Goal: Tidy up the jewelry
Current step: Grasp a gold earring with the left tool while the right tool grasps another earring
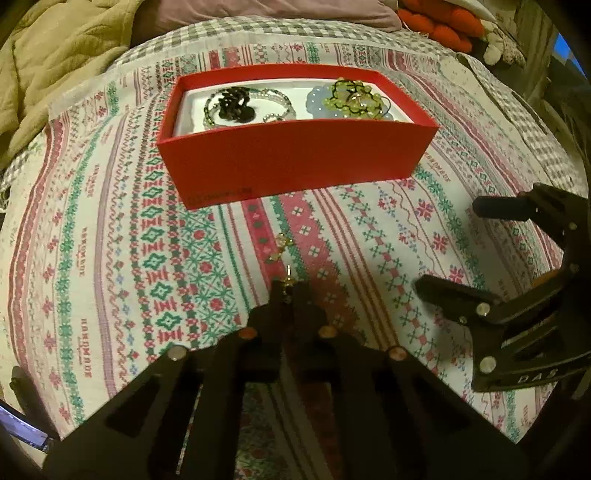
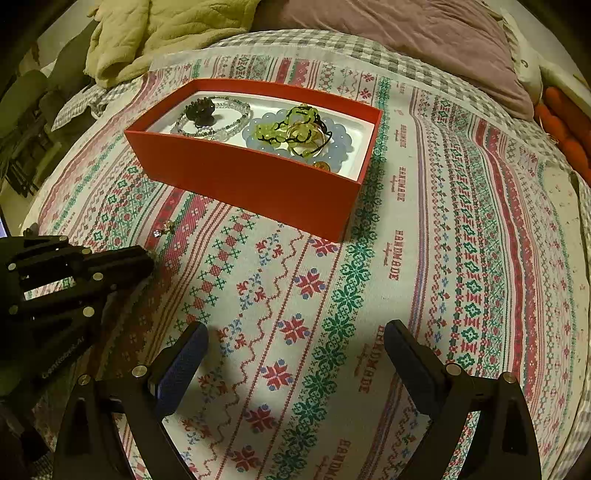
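Observation:
A red box point(image 1: 295, 162) sits on the patterned cloth, also in the right wrist view point(image 2: 255, 181). It holds a clear bead bracelet point(image 2: 221, 118), a dark ornament point(image 1: 232, 105), a pale blue bracelet point(image 2: 340, 140) and green beads point(image 1: 351, 98). My left gripper point(image 1: 288, 290) is shut on a small gold earring point(image 1: 287, 278) low over the cloth, in front of the box. A second small earring point(image 1: 281, 245) lies just ahead of it, also in the right wrist view point(image 2: 166, 229). My right gripper point(image 2: 295, 350) is open and empty over the cloth, right of the left gripper point(image 2: 144, 264).
The cloth point(image 2: 461, 258) covers a bed. A beige blanket point(image 1: 55, 66) and a mauve pillow point(image 2: 406, 40) lie behind the box. Orange items point(image 1: 443, 26) sit at the far right.

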Available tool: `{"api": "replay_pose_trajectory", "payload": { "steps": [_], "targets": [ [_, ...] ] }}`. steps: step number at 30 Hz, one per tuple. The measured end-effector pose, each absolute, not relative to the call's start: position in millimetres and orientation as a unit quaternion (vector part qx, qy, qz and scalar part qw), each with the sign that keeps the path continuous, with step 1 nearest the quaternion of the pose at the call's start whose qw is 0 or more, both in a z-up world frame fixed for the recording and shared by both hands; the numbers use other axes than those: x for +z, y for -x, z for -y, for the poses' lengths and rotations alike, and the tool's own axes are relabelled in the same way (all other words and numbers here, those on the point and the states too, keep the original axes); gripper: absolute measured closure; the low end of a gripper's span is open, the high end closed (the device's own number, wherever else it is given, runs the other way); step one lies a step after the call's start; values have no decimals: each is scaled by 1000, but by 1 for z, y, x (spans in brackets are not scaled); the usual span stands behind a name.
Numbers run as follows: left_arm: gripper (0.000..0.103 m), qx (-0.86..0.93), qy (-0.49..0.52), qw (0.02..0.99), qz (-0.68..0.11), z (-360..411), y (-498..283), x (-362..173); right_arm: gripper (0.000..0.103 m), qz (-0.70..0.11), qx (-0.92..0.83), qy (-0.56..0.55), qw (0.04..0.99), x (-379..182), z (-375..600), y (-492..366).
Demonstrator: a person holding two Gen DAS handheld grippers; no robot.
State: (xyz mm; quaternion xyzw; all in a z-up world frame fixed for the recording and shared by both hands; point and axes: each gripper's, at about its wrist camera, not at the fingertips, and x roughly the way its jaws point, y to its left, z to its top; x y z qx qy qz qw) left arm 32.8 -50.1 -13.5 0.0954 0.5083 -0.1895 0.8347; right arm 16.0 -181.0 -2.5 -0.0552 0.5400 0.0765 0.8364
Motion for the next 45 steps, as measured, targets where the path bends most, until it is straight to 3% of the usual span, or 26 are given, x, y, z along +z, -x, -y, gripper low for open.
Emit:
{"api": "replay_pose_trajectory", "payload": {
  "steps": [18,20,22,36,45],
  "targets": [
    [98,-145,-76,845,-509,-2,-30,-3,9,-536,119,33,835,-3,138,-34],
    [98,-142,-76,846,-508,-7,-30,-2,21,-537,131,27,833,-6,130,-38],
    [98,-140,-73,846,-509,-10,-30,-2,26,-539,139,24,831,-9,124,-41],
    [98,-132,-64,842,-518,-19,-31,-4,49,-482,193,61,852,-19,96,-54],
    [98,-133,-64,842,-520,-18,-31,-5,76,-472,213,69,852,-17,93,-54]
  ]
}}
